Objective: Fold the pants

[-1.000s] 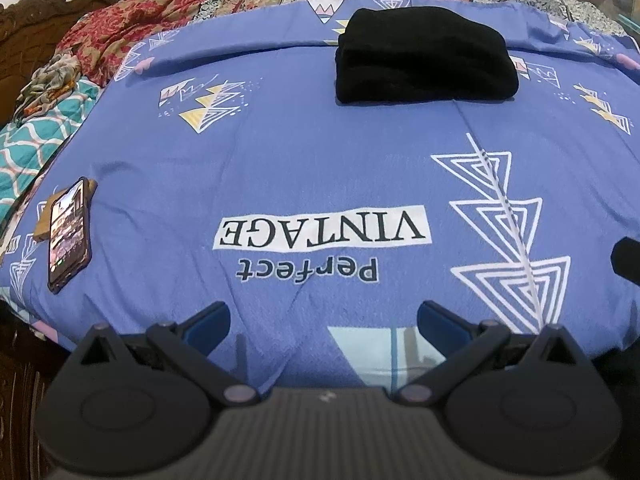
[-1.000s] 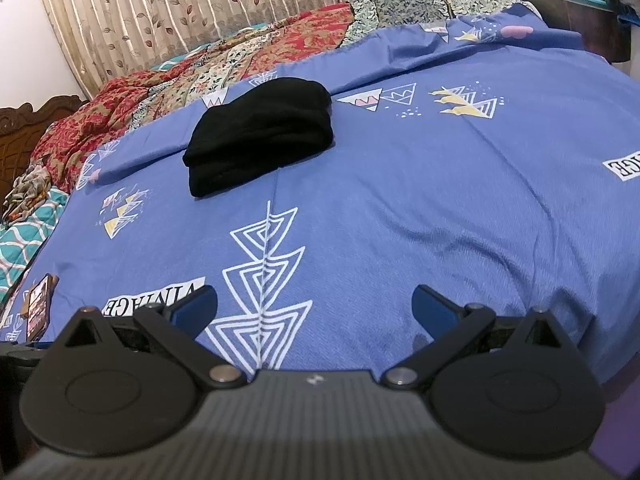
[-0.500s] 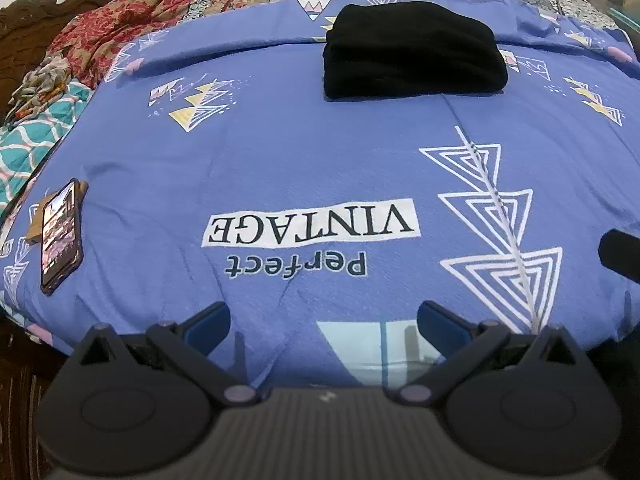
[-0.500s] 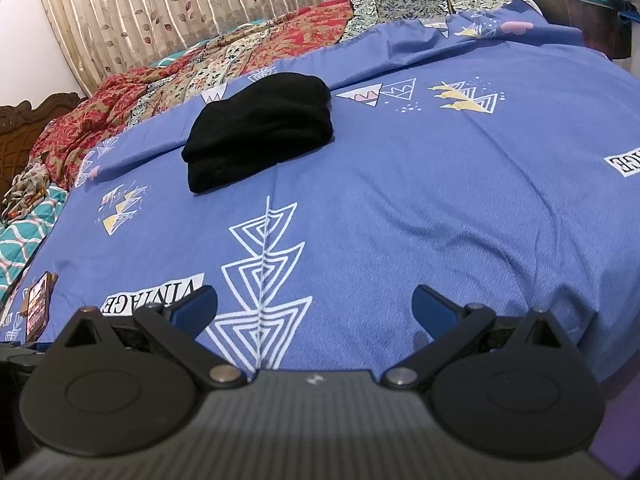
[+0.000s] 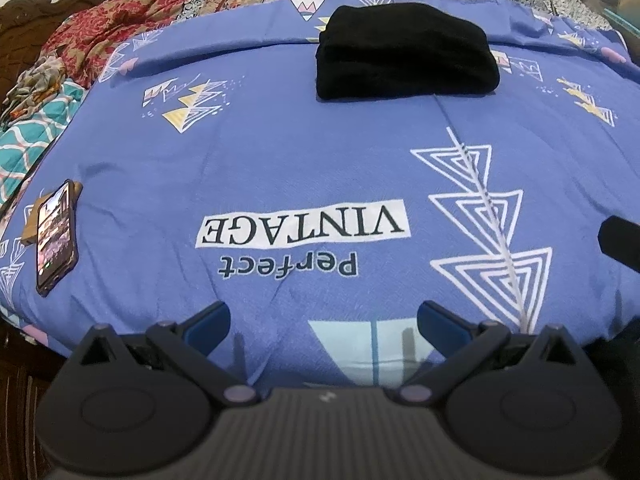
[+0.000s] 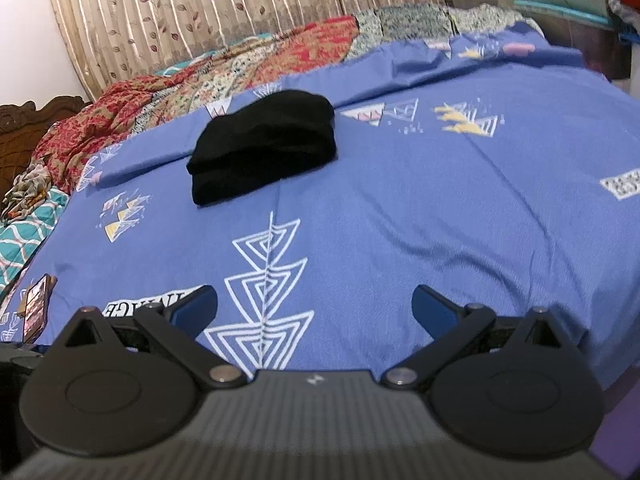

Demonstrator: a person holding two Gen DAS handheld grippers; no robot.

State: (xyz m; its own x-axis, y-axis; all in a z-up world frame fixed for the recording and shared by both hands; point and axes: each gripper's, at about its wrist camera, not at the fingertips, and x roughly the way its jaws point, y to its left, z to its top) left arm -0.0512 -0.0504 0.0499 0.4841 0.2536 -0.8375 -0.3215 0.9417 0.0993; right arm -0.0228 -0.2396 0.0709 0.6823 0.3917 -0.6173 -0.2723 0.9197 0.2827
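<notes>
— So, what do you have on the left wrist camera?

— My left gripper [image 5: 322,320] hangs over the near edge of the bed, its fingers spread wide with nothing between them. The black pants [image 5: 406,54] lie far ahead on the blue bedsheet [image 5: 280,152], well apart from the gripper, as a compact bundle with stacked layers. I judge the folding is finished, and the bundle sits at the far side so it is out of the way. A phone [image 5: 56,236] lies flat near the left border of the sheet, screen up, on top of something brown; what it is I cannot tell. At the right border a dark shape enters the view, probably my other gripper.

— And the right wrist camera?

— My right gripper [image 6: 314,308] is also over the near edge, fingers wide apart and empty. The pants are up and to the left in this view, lying just before the line where the blue sheet meets the red patterned blanket [image 6: 120,120]. A curtain [image 6: 200,12] hangs behind the bed. I think both grippers are held back because nothing remains to grasp.
</notes>
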